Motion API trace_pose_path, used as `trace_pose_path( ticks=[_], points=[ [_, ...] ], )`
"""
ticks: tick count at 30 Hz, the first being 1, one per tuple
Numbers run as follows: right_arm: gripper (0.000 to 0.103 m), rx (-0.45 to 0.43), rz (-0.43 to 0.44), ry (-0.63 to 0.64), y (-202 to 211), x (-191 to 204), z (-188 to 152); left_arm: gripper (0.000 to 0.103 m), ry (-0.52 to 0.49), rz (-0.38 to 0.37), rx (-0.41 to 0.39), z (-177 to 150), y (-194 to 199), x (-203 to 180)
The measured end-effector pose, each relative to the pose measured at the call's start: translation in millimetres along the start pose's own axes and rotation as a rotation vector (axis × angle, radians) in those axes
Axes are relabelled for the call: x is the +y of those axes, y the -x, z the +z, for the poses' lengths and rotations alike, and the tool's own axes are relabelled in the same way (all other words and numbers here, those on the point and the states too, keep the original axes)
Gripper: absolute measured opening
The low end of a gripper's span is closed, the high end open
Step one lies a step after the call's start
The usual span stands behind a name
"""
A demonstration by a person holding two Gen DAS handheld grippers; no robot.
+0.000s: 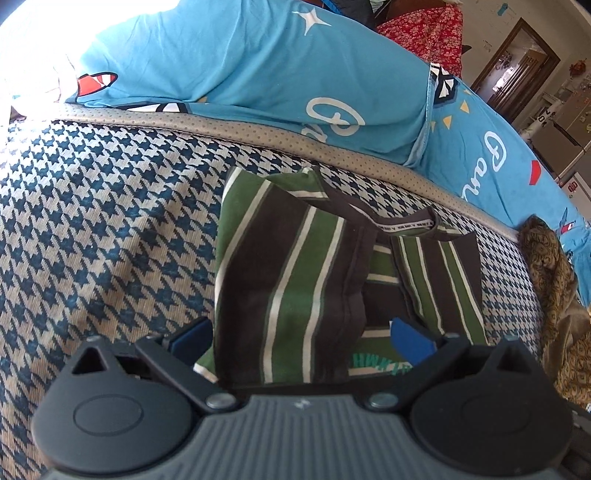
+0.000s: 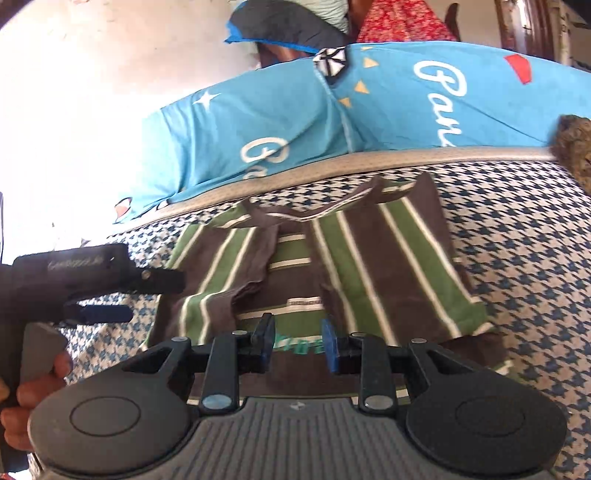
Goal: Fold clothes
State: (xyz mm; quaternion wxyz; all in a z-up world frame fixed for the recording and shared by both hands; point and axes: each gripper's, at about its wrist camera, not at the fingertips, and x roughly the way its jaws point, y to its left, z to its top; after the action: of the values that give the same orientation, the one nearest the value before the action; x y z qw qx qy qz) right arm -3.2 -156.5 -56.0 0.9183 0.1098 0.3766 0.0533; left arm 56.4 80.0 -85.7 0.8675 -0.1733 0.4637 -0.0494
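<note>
A T-shirt (image 1: 295, 277) (image 2: 369, 266) striped green, brown and white lies on the houndstooth mattress (image 1: 110, 221) (image 2: 517, 240), collar towards the far edge and both sides folded inward. In the left wrist view my left gripper (image 1: 301, 338) stands wide open low over the shirt's left part. A raised fold of cloth sits between its blue pads (image 1: 410, 339) without being pressed. From the right wrist view the left gripper (image 2: 155, 297) is at the shirt's left edge, held by a hand (image 2: 40, 384). My right gripper (image 2: 297, 338) hovers over the shirt's near hem, jaws partly open with nothing between them.
Blue printed bedding (image 1: 258, 74) (image 2: 406, 110) is piled along the mattress's far trim. A brown patterned cloth (image 1: 554, 277) (image 2: 576, 147) lies at the right edge, and red floral fabric (image 1: 424, 29) sits behind. A doorway (image 1: 517, 66) and a fridge show far right.
</note>
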Motion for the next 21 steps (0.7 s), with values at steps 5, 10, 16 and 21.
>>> trace_pose_path(
  ticks=[5,10,16,21],
  points=[
    [0.028,0.0,-0.056,-0.049,-5.3,-31.8,4.4,0.103,-0.02,0.012,0.025,-7.8,-10.0,-9.4],
    [0.028,0.012,-0.036,-0.105,-18.7,-51.6,7.5,0.103,-0.024,0.026,0.047,-11.4,-19.4,-11.6],
    [0.027,0.09,-0.067,-0.202,-32.4,-78.2,-0.4,0.103,-0.032,0.05,0.073,-14.4,-32.1,-10.0],
    [0.027,0.083,-0.058,-0.21,-26.7,-90.1,0.3,0.103,-0.078,0.083,0.077,-19.0,-37.8,-15.4]
  ],
)
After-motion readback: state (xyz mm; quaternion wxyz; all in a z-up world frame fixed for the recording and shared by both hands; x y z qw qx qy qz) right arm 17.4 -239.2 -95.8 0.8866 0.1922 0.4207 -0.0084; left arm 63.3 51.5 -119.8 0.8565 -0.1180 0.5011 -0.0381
